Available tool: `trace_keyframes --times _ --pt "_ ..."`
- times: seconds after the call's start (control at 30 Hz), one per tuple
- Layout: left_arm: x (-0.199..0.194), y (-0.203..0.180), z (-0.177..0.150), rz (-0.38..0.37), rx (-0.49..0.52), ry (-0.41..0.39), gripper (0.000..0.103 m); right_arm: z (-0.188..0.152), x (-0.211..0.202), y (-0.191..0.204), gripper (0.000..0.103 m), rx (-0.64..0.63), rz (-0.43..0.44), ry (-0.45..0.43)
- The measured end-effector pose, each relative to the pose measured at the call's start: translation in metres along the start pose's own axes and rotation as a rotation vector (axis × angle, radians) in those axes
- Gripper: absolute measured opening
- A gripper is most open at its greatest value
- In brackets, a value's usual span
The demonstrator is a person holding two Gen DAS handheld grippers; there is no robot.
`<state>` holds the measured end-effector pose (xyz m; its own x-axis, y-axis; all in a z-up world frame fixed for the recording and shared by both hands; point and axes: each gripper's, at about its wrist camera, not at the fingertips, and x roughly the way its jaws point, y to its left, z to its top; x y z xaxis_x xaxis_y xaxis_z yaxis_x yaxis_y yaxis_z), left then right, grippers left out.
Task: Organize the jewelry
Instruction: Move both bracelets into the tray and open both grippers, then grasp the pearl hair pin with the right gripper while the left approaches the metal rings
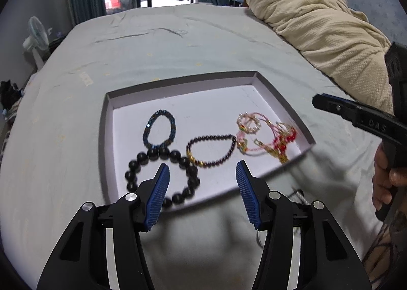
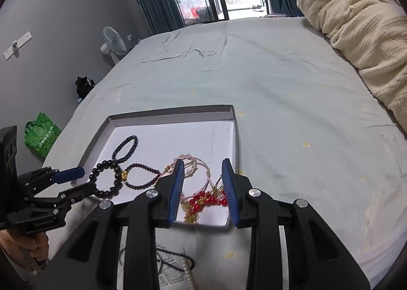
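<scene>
A shallow grey-walled tray (image 1: 178,81) (image 2: 173,112) lies on the bed with several bracelets in it. They are a big black-bead bracelet (image 1: 132,175) (image 2: 106,178), a dark blue one (image 1: 160,129) (image 2: 126,147), a dark red one (image 1: 211,147) (image 2: 142,175), and a tangle of pearl, pink, red and gold pieces (image 1: 269,137) (image 2: 206,199). My left gripper (image 1: 202,170) (image 2: 87,180) hovers open over the tray's near left, holding nothing. Over the red and gold tangle, my right gripper (image 2: 202,162) stands partly open, pads apart from the jewelry.
A rolled cream blanket (image 1: 318,23) (image 2: 356,23) lies along the bed's right side. Loose cords and a chain (image 2: 173,262) lie on the sheet in front of the tray. A fan (image 2: 112,40) and a green bag (image 2: 42,134) are beside the bed.
</scene>
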<state>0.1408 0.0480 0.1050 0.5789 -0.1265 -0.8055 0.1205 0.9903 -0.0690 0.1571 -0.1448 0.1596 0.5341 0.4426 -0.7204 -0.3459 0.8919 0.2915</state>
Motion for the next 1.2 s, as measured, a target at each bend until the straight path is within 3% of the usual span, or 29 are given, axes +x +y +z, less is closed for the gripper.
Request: trace_keyframes --times 0.13,0.37,0.6,1.2 --pt "-0.016 -0.005 -0.017 -0.005 0.003 -0.02 0.061 -0.007 -0.01 0.007 0.031 -0.014 0.014 -0.004" --pt "-0.019 -0.023 -0.047 -0.02 0.032 0.017 0.061 -0.029 -0.026 0.008 0.031 -0.048 0.01 0.012" --pt "-0.011 -0.036 -0.056 -0.042 0.06 0.037 0.061 -0.05 -0.044 -0.007 0.031 -0.033 -0.002 0.022" --pt "0.018 -0.061 -0.07 -0.072 0.156 0.114 0.061 -0.111 -0.033 -0.016 0.038 -0.087 -0.001 0.138"
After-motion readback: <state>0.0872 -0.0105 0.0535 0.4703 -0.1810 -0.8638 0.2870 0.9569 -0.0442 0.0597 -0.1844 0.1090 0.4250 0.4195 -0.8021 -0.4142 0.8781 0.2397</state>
